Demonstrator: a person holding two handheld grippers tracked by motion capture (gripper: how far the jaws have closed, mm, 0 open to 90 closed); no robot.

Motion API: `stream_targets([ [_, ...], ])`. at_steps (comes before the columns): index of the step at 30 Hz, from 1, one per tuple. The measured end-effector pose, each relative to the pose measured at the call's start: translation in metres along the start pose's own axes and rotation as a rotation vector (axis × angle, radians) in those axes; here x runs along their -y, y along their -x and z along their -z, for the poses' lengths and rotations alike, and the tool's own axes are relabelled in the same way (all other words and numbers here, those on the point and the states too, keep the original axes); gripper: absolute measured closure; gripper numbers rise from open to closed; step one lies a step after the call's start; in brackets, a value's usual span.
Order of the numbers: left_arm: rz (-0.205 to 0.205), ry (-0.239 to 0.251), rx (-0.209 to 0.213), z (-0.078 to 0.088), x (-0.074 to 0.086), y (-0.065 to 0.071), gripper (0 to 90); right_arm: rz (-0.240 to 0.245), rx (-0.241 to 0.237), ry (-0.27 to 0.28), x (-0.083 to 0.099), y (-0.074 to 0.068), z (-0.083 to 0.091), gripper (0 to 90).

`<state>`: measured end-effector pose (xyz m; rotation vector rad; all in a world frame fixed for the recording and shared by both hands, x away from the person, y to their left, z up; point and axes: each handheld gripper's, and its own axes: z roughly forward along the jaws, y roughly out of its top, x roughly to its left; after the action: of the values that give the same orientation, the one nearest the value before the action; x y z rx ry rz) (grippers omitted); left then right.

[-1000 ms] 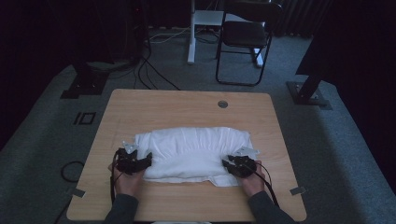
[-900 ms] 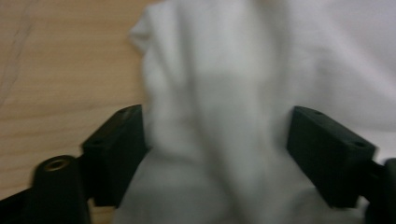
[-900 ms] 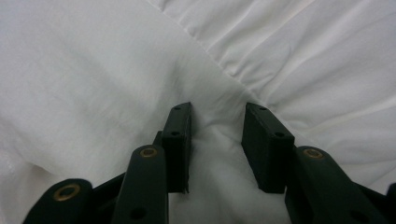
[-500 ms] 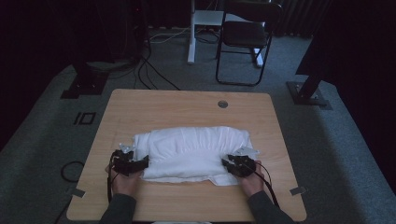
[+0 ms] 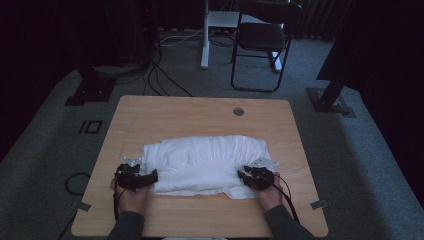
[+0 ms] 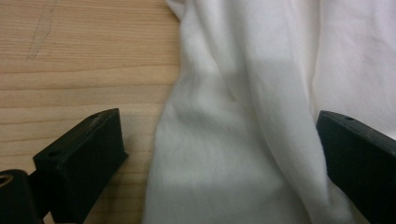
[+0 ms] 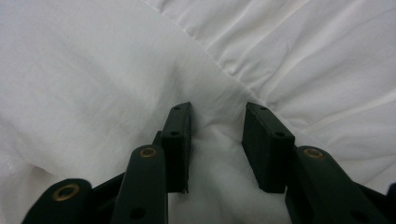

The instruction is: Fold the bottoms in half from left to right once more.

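While my left gripper stands with its jaws spread wide, having just been opening, the white, crumpled cotton cloth lies loose between them in the left gripper view, touched by neither pad. My right gripper has a fold of that same cloth bunched between its jaws at the bundle's right end; I judge it a pinch.

The cloth sits folded over itself across the near half of the light wooden table, nearer the front edge than the back.

My worry is uneven handling: with one end let go and the other held, any pull from the right would drag the bundle sideways and undo the fold. If I close the left jaws where they are, they may catch only the top layer, and the layers beneath would slide apart.

Beyond the table's far edge I see grey carpet, a black folding chair, loose black cables and dark stand bases; the room is dim.
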<state>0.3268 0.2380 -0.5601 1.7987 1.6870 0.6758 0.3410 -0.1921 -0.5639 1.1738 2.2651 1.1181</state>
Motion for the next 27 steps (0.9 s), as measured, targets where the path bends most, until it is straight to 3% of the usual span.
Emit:
stream_targets([
  [6, -0.015, 0.005, 0.036, 0.007, 0.000, 0.004, 23.1, 0.001, 0.004, 0.006, 0.001, -0.001, 0.000, 61.2],
  [7, -0.015, 0.011, 0.049, 0.008, 0.001, 0.005, 28.7, 0.000, 0.003, 0.008, 0.001, -0.001, 0.000, 61.3],
  [10, -0.007, 0.037, 0.102, 0.010, 0.003, 0.004, 58.7, 0.002, -0.009, 0.010, 0.001, -0.001, 0.000, 61.1],
  [12, 0.017, 0.038, 0.150, 0.009, 0.003, 0.002, 72.9, 0.006, -0.017, 0.010, 0.001, -0.002, 0.000, 61.0],
  [14, 0.048, 0.045, 0.186, 0.007, 0.004, -0.001, 81.5, 0.008, -0.017, 0.010, 0.001, -0.003, 0.000, 61.0],
  [20, 0.065, 0.064, 0.227, 0.008, 0.003, -0.005, 85.3, 0.004, -0.023, 0.007, 0.001, -0.002, 0.000, 60.6],
  [23, 0.068, 0.095, 0.255, 0.012, 0.001, -0.007, 85.4, 0.013, -0.013, 0.007, -0.005, -0.001, 0.003, 54.6],
  [27, 0.048, 0.134, 0.260, 0.020, -0.006, -0.009, 85.4, 0.024, -0.027, 0.087, -0.024, -0.006, 0.016, 51.9],
])
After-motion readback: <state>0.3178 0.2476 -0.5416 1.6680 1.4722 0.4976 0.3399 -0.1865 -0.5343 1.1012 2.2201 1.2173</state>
